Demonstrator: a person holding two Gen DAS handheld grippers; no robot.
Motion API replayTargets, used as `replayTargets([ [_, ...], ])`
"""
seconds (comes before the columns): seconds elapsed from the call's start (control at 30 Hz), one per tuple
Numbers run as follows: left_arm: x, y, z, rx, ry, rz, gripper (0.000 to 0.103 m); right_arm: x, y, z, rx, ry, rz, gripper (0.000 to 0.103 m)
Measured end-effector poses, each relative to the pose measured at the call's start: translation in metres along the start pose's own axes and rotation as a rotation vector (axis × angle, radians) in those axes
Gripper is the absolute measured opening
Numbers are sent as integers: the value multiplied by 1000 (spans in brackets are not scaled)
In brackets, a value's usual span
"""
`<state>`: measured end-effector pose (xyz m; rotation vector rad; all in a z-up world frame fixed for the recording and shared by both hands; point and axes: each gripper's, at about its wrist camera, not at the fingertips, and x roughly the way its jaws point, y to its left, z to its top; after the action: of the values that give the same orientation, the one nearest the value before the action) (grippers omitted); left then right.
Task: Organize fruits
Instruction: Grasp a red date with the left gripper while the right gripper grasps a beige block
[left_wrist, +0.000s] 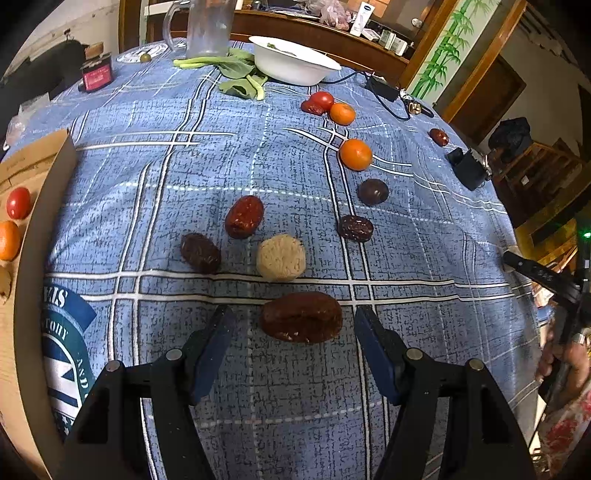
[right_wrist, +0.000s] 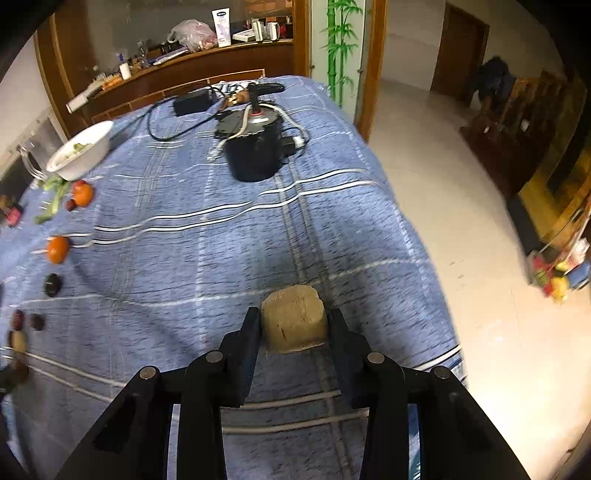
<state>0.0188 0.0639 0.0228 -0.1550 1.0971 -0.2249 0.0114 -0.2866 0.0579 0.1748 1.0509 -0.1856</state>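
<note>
In the left wrist view my left gripper (left_wrist: 295, 321) is open, its jaws either side of a brown date (left_wrist: 302, 316) on the blue cloth. Beyond it lie a beige round fruit (left_wrist: 281, 257), more dates (left_wrist: 243, 216), a dark plum (left_wrist: 373, 191), oranges (left_wrist: 355, 154) and a tomato (left_wrist: 322, 99). A cardboard box (left_wrist: 40, 206) at left holds a tomato (left_wrist: 18, 202) and an orange (left_wrist: 8, 240). In the right wrist view my right gripper (right_wrist: 294, 325) is shut on a tan beige fruit (right_wrist: 294, 318), held above the cloth.
A white bowl (left_wrist: 295, 61) with greens (left_wrist: 236, 74) and a glass jug (left_wrist: 207, 26) stand at the far side. A black pot with a cable (right_wrist: 255, 147) and a power adapter (right_wrist: 192, 101) sit on the table's right part. The table edge (right_wrist: 424, 229) drops to the floor on the right.
</note>
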Motion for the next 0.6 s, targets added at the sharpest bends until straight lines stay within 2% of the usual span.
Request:
replayTargets([
  [0.07, 2, -6, 0, 30, -10, 30, 67, -6, 8, -3, -4, 0, 36, 39],
  [0.13, 5, -12, -1, 72, -19, 69, 60, -14, 21, -9, -7, 5, 91, 39],
  [0.17, 5, -17, -2, 101, -27, 94, 43, -16, 28, -12, -13, 8, 111, 39],
  [0.37, -1, -20, -5, 94, -24, 67, 44, -24, 81, -36, -90, 45, 230, 39],
  [0.6, -35, -11, -10, 21, -70, 51, 44, -35, 115, -56, -147, 66, 314, 39],
])
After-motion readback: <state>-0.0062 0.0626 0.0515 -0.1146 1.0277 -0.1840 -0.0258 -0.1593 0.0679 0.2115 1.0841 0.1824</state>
